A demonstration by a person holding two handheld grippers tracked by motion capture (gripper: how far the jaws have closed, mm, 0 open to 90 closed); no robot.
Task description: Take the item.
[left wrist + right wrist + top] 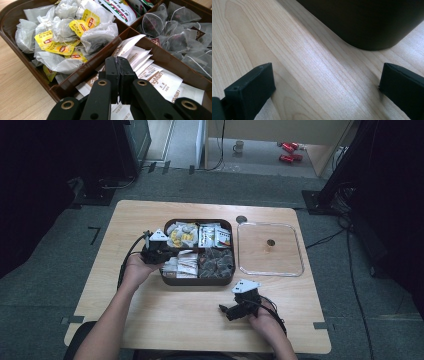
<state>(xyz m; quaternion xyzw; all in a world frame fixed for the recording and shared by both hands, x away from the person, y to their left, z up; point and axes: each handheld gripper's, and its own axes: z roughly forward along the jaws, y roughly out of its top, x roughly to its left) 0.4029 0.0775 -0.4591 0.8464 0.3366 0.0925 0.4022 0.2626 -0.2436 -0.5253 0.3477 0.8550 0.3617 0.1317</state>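
Where the left gripper (119, 72) meets the brown tray (166, 279), its jaws stand pressed together over the near left compartment, above the white paper sachets (160, 82); whether a sachet is pinched between them I cannot tell.

Sachets: flat white envelopes with brown print, stacked and overlapping like fanned cards, long axis running away from the gripper toward the tray's middle divider. They lie directly under and just beyond the closed jaws.

Neighbouring compartments: tea bags with yellow tags (62, 37) to the far left; dark mesh pyramid bags (180, 37) to the right.

Clear lid (270, 249): on the table (150, 320) right of the tray.

Right gripper (324, 82): jaws wide apart, nothing between them, over bare wood near the tray's dark corner.
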